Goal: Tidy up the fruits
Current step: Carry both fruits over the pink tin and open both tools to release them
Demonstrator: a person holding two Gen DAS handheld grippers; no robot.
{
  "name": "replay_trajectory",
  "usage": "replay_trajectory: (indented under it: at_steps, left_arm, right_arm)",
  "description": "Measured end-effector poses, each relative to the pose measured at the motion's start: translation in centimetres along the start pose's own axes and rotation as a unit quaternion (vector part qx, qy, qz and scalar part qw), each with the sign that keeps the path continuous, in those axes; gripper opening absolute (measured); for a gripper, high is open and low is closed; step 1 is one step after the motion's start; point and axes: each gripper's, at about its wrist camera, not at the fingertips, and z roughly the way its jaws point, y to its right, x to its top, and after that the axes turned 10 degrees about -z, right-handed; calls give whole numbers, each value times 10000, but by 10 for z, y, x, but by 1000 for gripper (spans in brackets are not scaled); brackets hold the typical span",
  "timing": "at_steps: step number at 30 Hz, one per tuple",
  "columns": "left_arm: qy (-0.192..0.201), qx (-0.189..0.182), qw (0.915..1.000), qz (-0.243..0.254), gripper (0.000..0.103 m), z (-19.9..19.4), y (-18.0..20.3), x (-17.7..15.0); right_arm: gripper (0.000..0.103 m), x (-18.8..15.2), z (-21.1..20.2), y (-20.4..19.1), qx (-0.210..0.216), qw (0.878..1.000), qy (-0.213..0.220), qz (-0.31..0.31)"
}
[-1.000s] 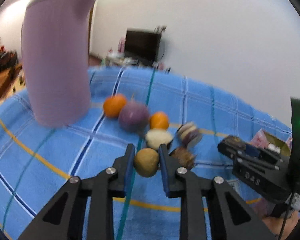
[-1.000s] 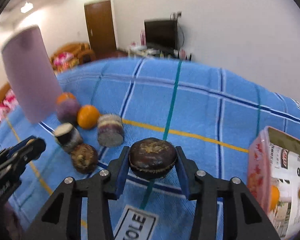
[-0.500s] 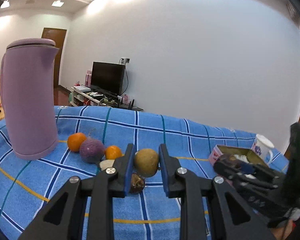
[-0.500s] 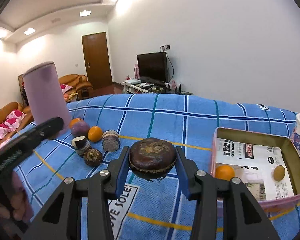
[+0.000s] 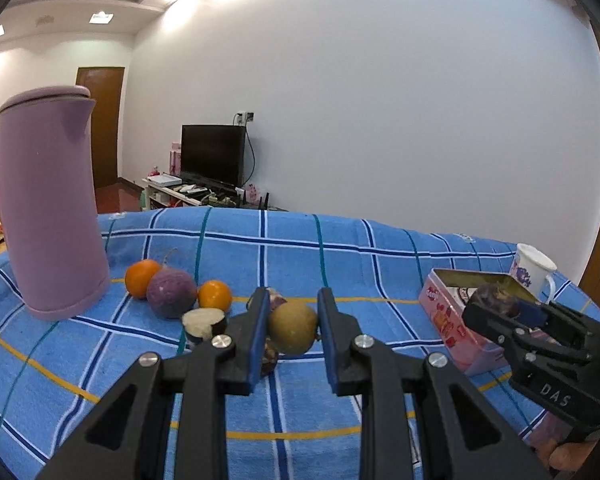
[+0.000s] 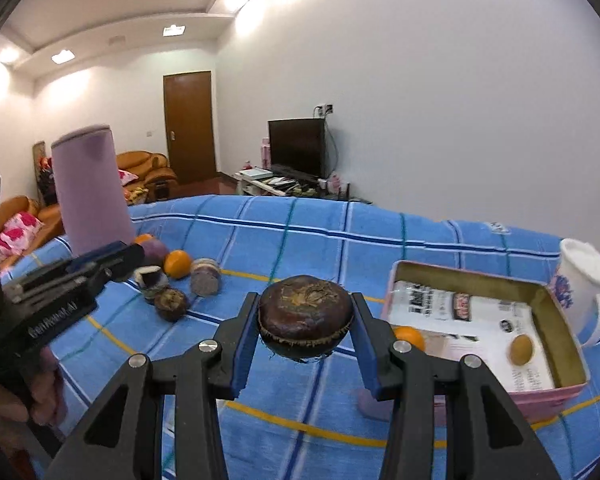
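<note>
Left wrist view: the left tool (image 5: pixel 293 326) is clamped on a small tan fruit (image 5: pixel 292 327), held above the blue checked cloth (image 5: pixel 340 264) on the table. Beyond it lie two oranges (image 5: pixel 140 278), a purple fruit (image 5: pixel 171 293) and a cut piece (image 5: pixel 202 322) with a pale face, near a tall purple jug (image 5: pixel 48 232). At right, the right tool (image 5: pixel 512 312) holds a dark fruit (image 5: pixel 494 301) just over a pink tin (image 5: pixel 452 316); a white mug (image 5: pixel 534 270) stands behind the tin.

Right wrist view: the right tool (image 6: pixel 305 328) is clamped on the dark fruit (image 6: pixel 305 316), a round brown one, held beside the tin's (image 6: pixel 480 280) near edge. In the tin, on printed paper, lie an orange (image 6: pixel 410 336) and a small tan fruit (image 6: pixel 521 350), well apart. The left tool (image 6: pixel 100 264) shows at left, side on, with a hand (image 6: pixel 28 396) below it.
</note>
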Motion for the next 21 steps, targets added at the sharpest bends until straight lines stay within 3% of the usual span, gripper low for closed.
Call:
replay_trajectory:
  at_steps: [8, 21]
  left_arm:
    - [-231, -71, 9996, 167, 26, 1, 30, -11]
    - [-484, -706, 9946, 590, 26, 3, 107, -19]
  right_arm:
    - [46, -6, -6, 27, -120, 9998, -20, 143]
    - [46, -24, -21, 97, -565, 9974, -81, 446]
